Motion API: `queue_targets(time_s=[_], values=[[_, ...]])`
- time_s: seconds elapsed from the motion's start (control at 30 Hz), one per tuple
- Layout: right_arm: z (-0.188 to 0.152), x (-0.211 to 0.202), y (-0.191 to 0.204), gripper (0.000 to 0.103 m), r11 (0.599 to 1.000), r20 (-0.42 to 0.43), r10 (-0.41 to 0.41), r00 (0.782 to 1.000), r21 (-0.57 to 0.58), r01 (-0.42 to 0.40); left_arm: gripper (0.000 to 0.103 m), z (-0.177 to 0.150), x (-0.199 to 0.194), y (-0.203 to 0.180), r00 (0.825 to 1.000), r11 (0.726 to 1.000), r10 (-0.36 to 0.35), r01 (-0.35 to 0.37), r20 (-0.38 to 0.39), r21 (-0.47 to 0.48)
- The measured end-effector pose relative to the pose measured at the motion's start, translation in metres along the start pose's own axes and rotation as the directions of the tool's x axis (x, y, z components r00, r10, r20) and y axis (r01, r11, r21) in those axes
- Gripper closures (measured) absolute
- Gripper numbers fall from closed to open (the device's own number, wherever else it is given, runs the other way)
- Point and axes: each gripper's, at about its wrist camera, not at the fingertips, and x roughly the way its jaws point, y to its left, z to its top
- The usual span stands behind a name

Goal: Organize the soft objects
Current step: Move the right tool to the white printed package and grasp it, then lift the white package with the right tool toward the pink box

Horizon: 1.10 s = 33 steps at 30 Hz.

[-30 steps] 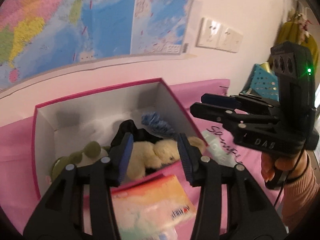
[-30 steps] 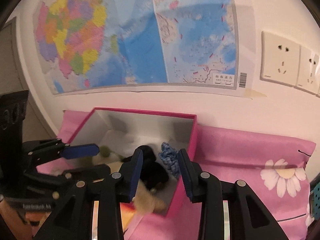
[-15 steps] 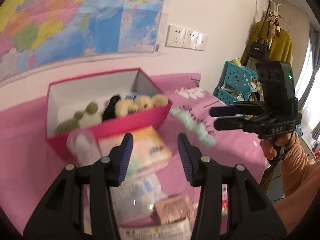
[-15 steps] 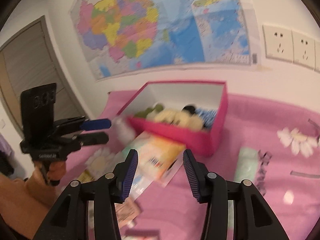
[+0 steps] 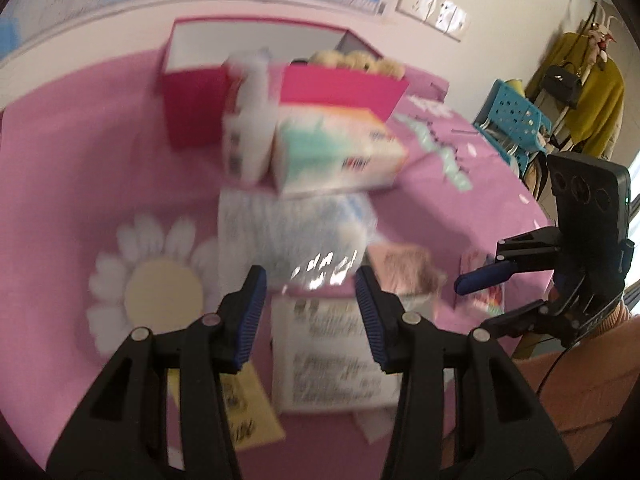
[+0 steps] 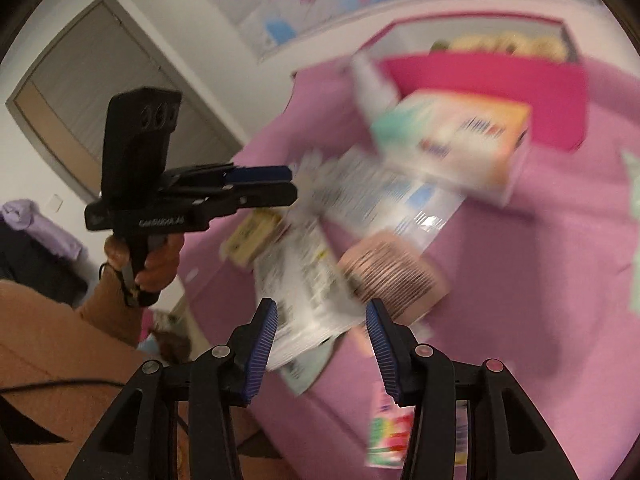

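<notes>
We hold both grippers empty, jaws part open; white packet (image 5: 332, 356) lies just ahead of left gripper (image 5: 310, 312), nearer than right gripper (image 6: 320, 338).

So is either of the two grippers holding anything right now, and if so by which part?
Nothing is held. The left gripper and the right gripper both have open jaws with only air between them, above the blurred soft packets lying on the pink flowered cloth.

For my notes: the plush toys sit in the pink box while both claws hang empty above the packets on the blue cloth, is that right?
Not quite: the cloth is pink, as the left wrist view shows. The plush toys do sit in the pink box, with left claw and right claw empty above the packets.
</notes>
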Motion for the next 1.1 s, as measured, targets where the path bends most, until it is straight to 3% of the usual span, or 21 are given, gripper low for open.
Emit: queue_targets(time_s=[0.17,0.37,0.6,0.73,0.9,1.0,1.1], values=[[-0.006,0.021,0.010,0.055,1.000,-0.056,0.021,0.998,0.008,-0.021,0.055,-0.025,0.006,0.007,0.998,0.999,-0.015,0.012,-0.061,-0.035],[-0.008,0.036,0.014,0.055,1.000,-0.101,-0.023,0.995,-0.002,0.023,0.055,-0.034,0.013,0.003,0.991,0.998,-0.058,0.058,-0.121,-0.007],[-0.004,0.037,0.005,0.057,0.998,-0.024,-0.037,0.999,0.045,0.038,0.050,-0.034,0.012,0.000,0.990,0.997,-0.080,0.079,-0.114,-0.016],[-0.001,0.033,0.003,0.076,0.995,0.017,-0.090,0.996,0.045,0.089,0.049,-0.034,0.015,0.002,0.988,0.994,-0.106,0.103,-0.110,-0.035],[0.008,0.018,0.002,0.083,0.993,0.088,-0.120,0.989,0.024,0.119,0.048,-0.028,0.017,0.002,0.988,0.991,-0.124,0.119,-0.088,-0.063],[0.013,0.015,-0.004,0.087,0.990,0.106,-0.139,0.985,0.022,0.137,0.048,-0.025,0.021,0.006,0.991,0.993,-0.097,0.090,-0.090,-0.077],[0.015,0.014,-0.010,0.088,0.988,0.109,-0.156,0.982,0.028,0.153,0.048,-0.025,0.025,0.010,0.988,0.991,-0.114,0.106,-0.103,-0.085]])
